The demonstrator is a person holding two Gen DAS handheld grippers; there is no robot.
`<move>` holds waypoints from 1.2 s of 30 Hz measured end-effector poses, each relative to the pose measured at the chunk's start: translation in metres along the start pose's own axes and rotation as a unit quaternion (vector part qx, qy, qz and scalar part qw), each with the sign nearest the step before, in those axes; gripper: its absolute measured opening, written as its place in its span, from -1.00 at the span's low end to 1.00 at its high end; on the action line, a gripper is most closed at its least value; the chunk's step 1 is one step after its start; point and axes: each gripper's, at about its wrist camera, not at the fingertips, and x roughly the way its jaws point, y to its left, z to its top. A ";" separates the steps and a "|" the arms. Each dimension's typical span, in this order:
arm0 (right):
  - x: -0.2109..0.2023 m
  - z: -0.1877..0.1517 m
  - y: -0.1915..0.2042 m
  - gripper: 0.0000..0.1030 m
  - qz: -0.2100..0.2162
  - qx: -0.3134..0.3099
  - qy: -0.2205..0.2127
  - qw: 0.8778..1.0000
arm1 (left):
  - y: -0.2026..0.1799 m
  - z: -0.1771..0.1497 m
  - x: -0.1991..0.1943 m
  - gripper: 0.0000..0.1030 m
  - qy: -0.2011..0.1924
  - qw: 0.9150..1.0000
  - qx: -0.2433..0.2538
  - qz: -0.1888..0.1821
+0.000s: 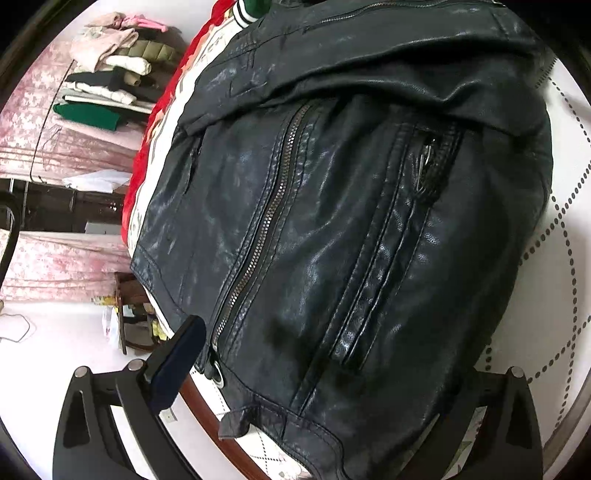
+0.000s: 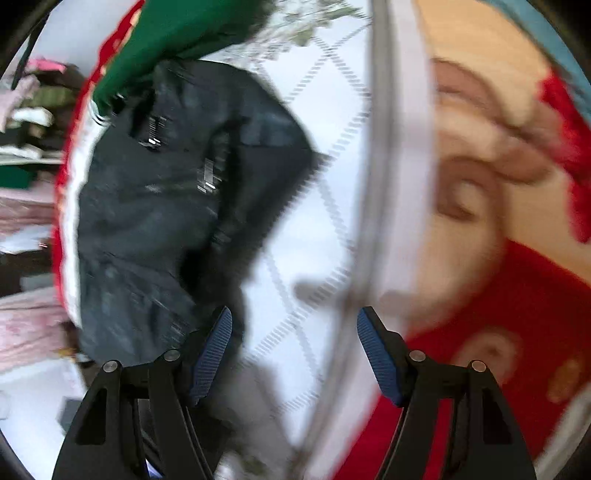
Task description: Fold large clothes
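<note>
A black leather jacket, folded with its zips facing up, fills the left wrist view and lies on a white quilted cover. My left gripper is open wide around the jacket's near hem. Its left pad stands clear of the leather, and the right finger is hidden behind the jacket. In the blurred right wrist view the jacket lies to the left. My right gripper is open over the bare white cover, its left pad beside the jacket's edge and nothing between its fingers.
A red and white garment lies under the jacket's far side, with a green one beyond. Folded clothes are stacked on a pink-covered table. A brown wooden edge borders the cover. A red cartoon blanket lies to the right.
</note>
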 end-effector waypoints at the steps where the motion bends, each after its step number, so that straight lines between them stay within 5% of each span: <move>1: 0.009 0.002 0.001 0.40 0.023 0.007 0.001 1.000 | -0.001 0.000 -0.001 1.00 -0.001 1.000 -0.001 -0.003; 5: 0.034 0.013 0.004 0.40 0.101 0.040 -0.011 0.994 | -0.001 0.001 -0.002 0.76 -0.002 0.999 -0.008 -0.036; 9: 0.042 0.018 0.001 0.40 0.176 0.088 -0.030 0.980 | 0.000 0.002 -0.003 -0.05 -0.006 0.996 -0.006 -0.084; 13: 0.041 0.019 -0.004 0.44 0.204 0.099 -0.036 0.973 | 0.002 0.003 -0.003 -0.30 -0.010 0.996 -0.012 -0.092; 19: 0.073 0.036 -0.003 0.47 0.195 0.125 -0.003 0.973 | 0.018 0.007 -0.006 -0.49 -0.017 0.993 -0.033 -0.113; 20: 0.073 0.038 0.002 0.31 0.192 0.123 -0.008 0.974 | 0.021 0.008 -0.006 -0.50 -0.018 0.993 -0.034 -0.116; 22: 0.077 0.041 0.015 -0.34 0.164 0.115 -0.012 0.980 | 0.028 0.009 -0.008 -0.55 -0.022 0.992 -0.037 -0.122; 24: 0.074 0.038 0.024 -0.53 0.164 0.124 -0.021 0.978 | 0.036 0.011 -0.010 -0.56 -0.023 0.990 -0.039 -0.133; 30: 0.024 0.034 0.072 -0.64 0.139 0.111 -0.058 0.982 | 0.077 0.015 -0.023 -0.58 -0.036 0.981 -0.045 -0.188; 36: -0.029 0.041 0.168 -0.65 0.098 0.058 -0.074 0.991 | 0.151 0.026 -0.022 -0.57 -0.026 0.954 -0.059 -0.293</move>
